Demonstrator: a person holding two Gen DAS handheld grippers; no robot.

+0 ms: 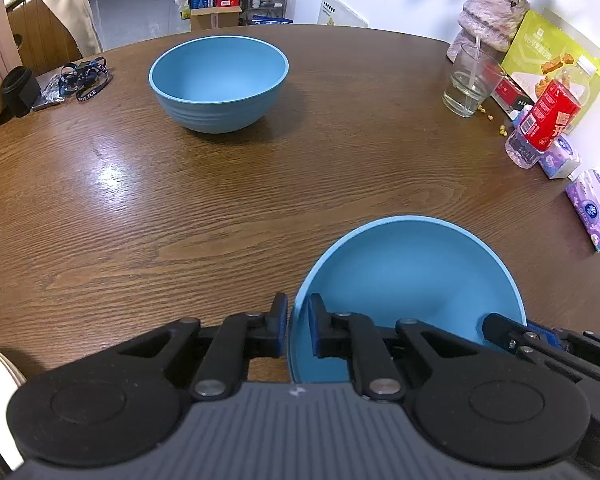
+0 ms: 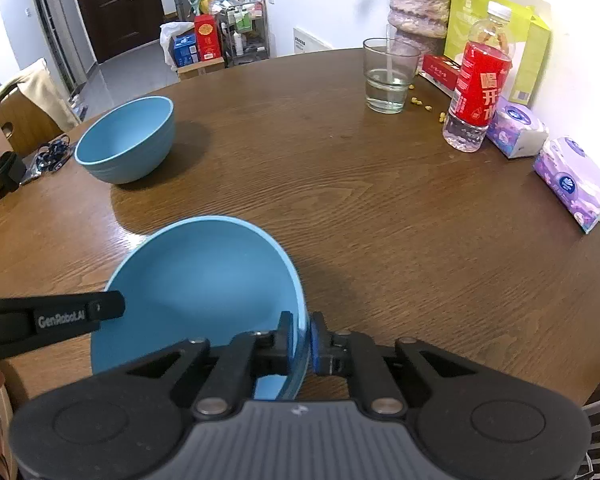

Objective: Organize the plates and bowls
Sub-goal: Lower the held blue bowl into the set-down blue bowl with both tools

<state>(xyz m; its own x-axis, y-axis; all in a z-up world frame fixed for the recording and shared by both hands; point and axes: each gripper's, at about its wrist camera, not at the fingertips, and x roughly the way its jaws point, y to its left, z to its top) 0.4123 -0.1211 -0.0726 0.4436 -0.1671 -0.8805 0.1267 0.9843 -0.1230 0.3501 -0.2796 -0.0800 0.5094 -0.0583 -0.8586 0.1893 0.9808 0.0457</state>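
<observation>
A blue bowl (image 1: 412,280) is held at the near side of the round wooden table (image 1: 220,208). My left gripper (image 1: 298,330) is shut on its left rim, one finger inside and one outside. My right gripper (image 2: 300,340) is shut on the same bowl (image 2: 204,280) at its right rim. The right gripper's tip also shows in the left wrist view (image 1: 504,334), and the left gripper shows in the right wrist view (image 2: 100,312). A second blue bowl (image 1: 219,82) stands upright and empty at the far left of the table; it also shows in the right wrist view (image 2: 126,140).
Along the right edge stand a glass of water (image 2: 388,76), a red-labelled bottle (image 2: 480,84), two purple tissue packs (image 2: 572,184), a green box (image 2: 496,36) and a vase (image 2: 418,4). A lanyard (image 1: 84,76) and a black cup (image 1: 20,90) lie far left.
</observation>
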